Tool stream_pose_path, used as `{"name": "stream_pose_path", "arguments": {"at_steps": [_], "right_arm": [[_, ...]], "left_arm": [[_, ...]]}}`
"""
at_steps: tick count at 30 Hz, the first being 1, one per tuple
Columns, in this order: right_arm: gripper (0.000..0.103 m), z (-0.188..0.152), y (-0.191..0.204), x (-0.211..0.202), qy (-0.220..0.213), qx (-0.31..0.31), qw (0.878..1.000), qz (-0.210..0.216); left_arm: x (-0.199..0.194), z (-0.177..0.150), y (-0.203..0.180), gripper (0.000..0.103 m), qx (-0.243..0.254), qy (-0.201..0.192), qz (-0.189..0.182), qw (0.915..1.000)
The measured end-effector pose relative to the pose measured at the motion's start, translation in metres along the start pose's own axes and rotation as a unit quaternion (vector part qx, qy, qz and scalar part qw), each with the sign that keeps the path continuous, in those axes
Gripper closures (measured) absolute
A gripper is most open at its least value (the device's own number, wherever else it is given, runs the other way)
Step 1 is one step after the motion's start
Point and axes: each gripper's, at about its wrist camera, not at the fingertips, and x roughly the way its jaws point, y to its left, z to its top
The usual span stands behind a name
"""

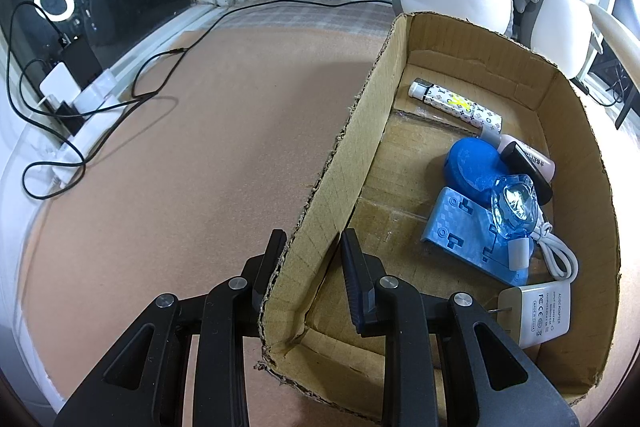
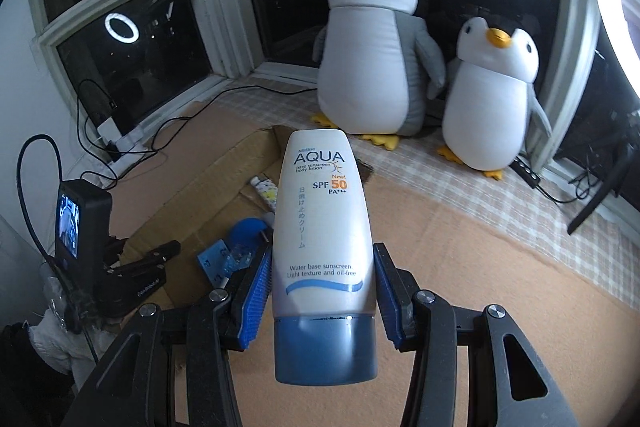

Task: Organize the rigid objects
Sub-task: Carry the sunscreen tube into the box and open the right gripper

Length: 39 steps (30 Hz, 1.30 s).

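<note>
The sunscreen tube [image 2: 324, 239] stands in the middle of the right wrist picture, cap toward the camera. The right gripper [image 2: 323, 287] squeezes it from both sides with its blue pads, up in the air above the orange-brown mat [image 2: 500, 287]. It is not in the box yet, so that job is still to do.

The cardboard box [image 1: 344, 155] fills the right half of the left wrist picture. The left gripper [image 1: 310, 259] is shut on the box's side wall, near the bottom middle of that picture, one finger outside and one inside.

Many things are already in the box: a patterned white tube [image 1: 456, 103] at the top, a blue round thing [image 1: 474, 163], a blue flat block [image 1: 464, 235], a clear blue gadget [image 1: 514, 203], a white cable [image 1: 560, 259] and a white charger plug [image 1: 536, 315] at the lower right.

I think most of the tidying is done. No other loose things show on the mat.
</note>
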Motion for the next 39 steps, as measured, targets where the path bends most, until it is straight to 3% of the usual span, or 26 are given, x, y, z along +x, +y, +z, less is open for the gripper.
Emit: {"name": "stream_pose_path", "arguments": {"at_steps": [18, 35, 37, 39], "right_arm": [[0.059, 0.023, 0.046, 0.047, 0.017, -0.029, 0.999, 0.005], [0.058, 0.024, 0.048, 0.088, 0.049, -0.018, 0.999, 0.004], [0.056, 0.025, 0.048, 0.088, 0.049, -0.021, 0.999, 0.004], [0.041, 0.026, 0.049, 0.088, 0.048, -0.025, 0.999, 0.001]], "left_arm": [[0.0, 0.0, 0.002, 0.078, 0.0, -0.001, -0.002, 1.0], [0.0, 0.0, 0.002, 0.078, 0.0, -0.002, -0.002, 1.0], [0.0, 0.0, 0.002, 0.078, 0.0, -0.002, -0.001, 1.0], [0.0, 0.0, 0.001, 0.078, 0.0, -0.002, -0.001, 1.0]]}}
